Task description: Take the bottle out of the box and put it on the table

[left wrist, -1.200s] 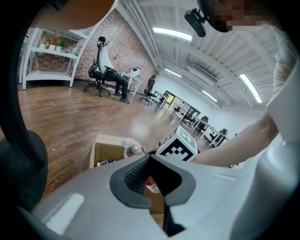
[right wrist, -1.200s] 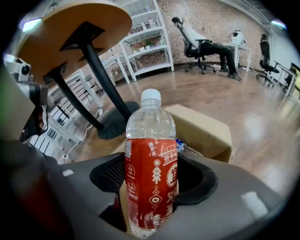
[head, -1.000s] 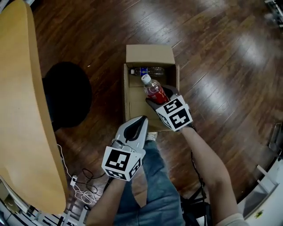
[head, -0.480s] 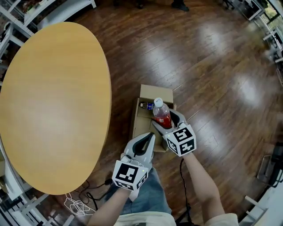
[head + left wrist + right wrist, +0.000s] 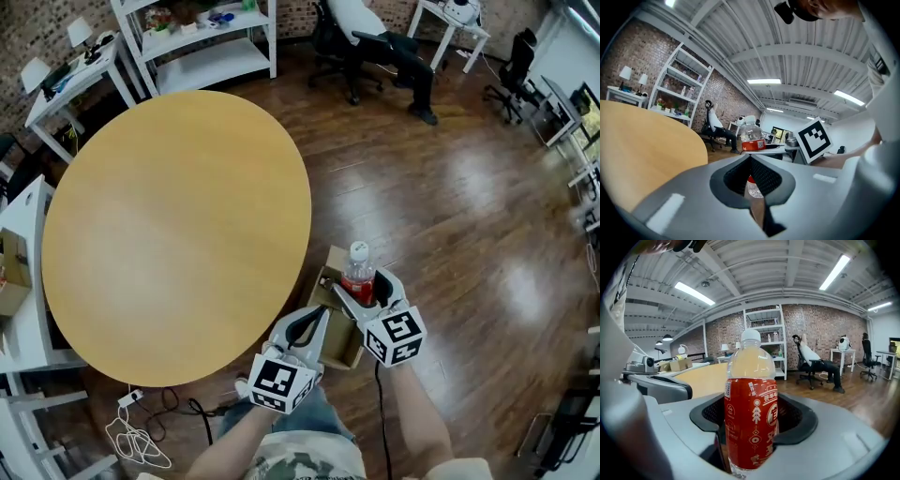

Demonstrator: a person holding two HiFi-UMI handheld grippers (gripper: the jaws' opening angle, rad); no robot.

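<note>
A clear bottle with a red label and white cap (image 5: 358, 274) (image 5: 751, 418) stands upright in my right gripper (image 5: 367, 298) (image 5: 752, 427), which is shut on it, held in the air above the cardboard box (image 5: 335, 339) on the floor. The bottle (image 5: 751, 137) also shows beyond the left jaws. My left gripper (image 5: 307, 330) (image 5: 751, 187) hovers beside the box with its jaws closed and nothing between them. The round wooden table (image 5: 169, 225) (image 5: 701, 376) lies to the left of both grippers.
White shelving (image 5: 202, 37) and a small white desk (image 5: 66, 80) stand beyond the table. A person sits in an office chair (image 5: 375, 37) at the far side. Cables (image 5: 141, 431) lie on the dark wooden floor (image 5: 469, 216) near the table's edge.
The right gripper has lifted the bottle up out of the box. The head view has risen and pulled back, so the whole table and the room now show.
</note>
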